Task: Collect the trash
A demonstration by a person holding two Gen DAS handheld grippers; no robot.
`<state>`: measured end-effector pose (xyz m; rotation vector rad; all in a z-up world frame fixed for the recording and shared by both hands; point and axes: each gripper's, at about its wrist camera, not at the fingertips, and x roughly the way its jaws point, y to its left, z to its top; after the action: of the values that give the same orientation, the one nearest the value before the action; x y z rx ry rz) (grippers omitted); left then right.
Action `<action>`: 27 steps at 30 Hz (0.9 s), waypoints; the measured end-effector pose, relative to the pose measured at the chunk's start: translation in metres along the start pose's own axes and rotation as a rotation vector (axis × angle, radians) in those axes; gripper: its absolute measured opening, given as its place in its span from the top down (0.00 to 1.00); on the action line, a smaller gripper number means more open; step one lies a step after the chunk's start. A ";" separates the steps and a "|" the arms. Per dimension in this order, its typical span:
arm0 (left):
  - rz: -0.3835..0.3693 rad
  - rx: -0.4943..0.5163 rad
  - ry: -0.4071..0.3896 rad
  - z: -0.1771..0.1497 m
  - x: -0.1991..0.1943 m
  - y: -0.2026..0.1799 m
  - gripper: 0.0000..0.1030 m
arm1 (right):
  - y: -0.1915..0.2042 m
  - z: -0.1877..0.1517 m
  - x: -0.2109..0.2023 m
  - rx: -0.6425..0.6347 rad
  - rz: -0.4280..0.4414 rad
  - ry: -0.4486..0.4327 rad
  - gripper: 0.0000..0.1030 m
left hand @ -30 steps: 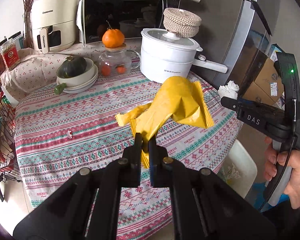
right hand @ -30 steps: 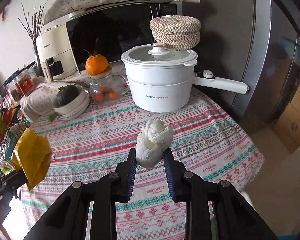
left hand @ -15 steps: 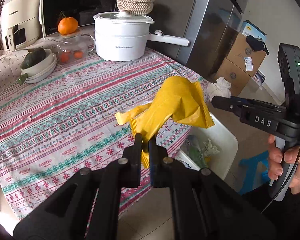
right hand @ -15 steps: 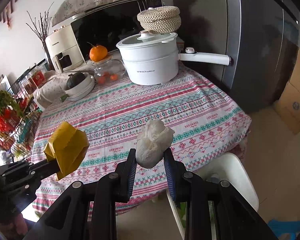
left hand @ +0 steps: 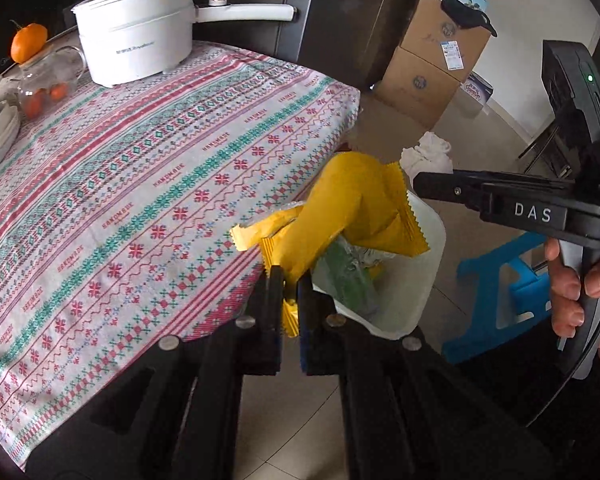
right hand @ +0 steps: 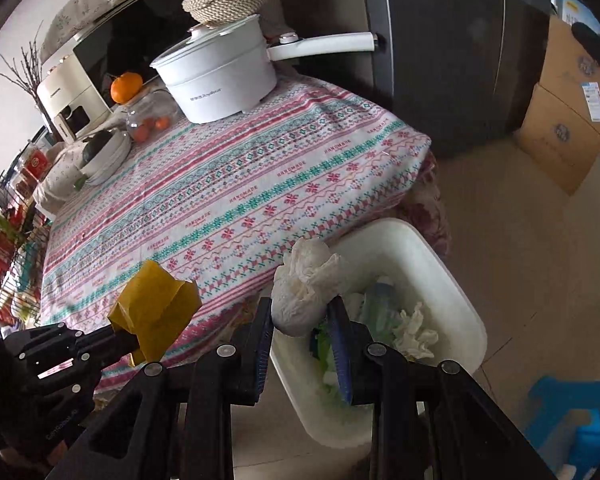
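Observation:
My left gripper (left hand: pixel 289 280) is shut on a crumpled yellow wrapper (left hand: pixel 352 208), held over the near rim of a white trash bin (left hand: pixel 428 264) on the floor beside the table. My right gripper (right hand: pixel 302 316) is shut on a wad of white tissue (right hand: pixel 304 288), above the same bin (right hand: pixel 452 280). The bin holds green wrappers and crumpled tissues. In the right wrist view the yellow wrapper (right hand: pixel 154 306) and the left gripper (right hand: pixel 136 342) show at lower left. In the left wrist view the tissue (left hand: pixel 426 158) sticks out past the right gripper's fingers (left hand: pixel 440 186).
The table (right hand: pixel 228 192) with a patterned cloth carries a white pot (right hand: pixel 220 76), a glass jar topped by an orange (right hand: pixel 127 87), and bowls. Cardboard boxes (left hand: pixel 428 64) stand by a dark fridge (right hand: pixel 440 52). A blue stool (left hand: pixel 504 284) sits on the floor near the bin.
Both grippers have swung off the table to the right and down, now over the bin. Each keeps its grip on its piece of trash.

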<state>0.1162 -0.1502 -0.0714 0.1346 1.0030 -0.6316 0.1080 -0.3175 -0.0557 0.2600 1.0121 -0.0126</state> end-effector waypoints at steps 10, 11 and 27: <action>-0.064 0.059 0.022 0.013 0.056 -0.034 0.93 | -0.046 -0.006 -0.006 0.083 -0.076 -0.005 0.72; -0.069 0.061 0.026 0.013 0.059 -0.035 0.93 | -0.049 -0.006 -0.006 0.089 -0.079 -0.004 0.72; -0.019 -0.044 -0.024 0.014 0.034 -0.004 0.23 | -0.049 -0.005 -0.005 0.095 -0.091 0.004 0.72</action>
<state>0.1373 -0.1738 -0.0910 0.0783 0.9949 -0.6263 0.0947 -0.3643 -0.0637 0.2998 1.0277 -0.1433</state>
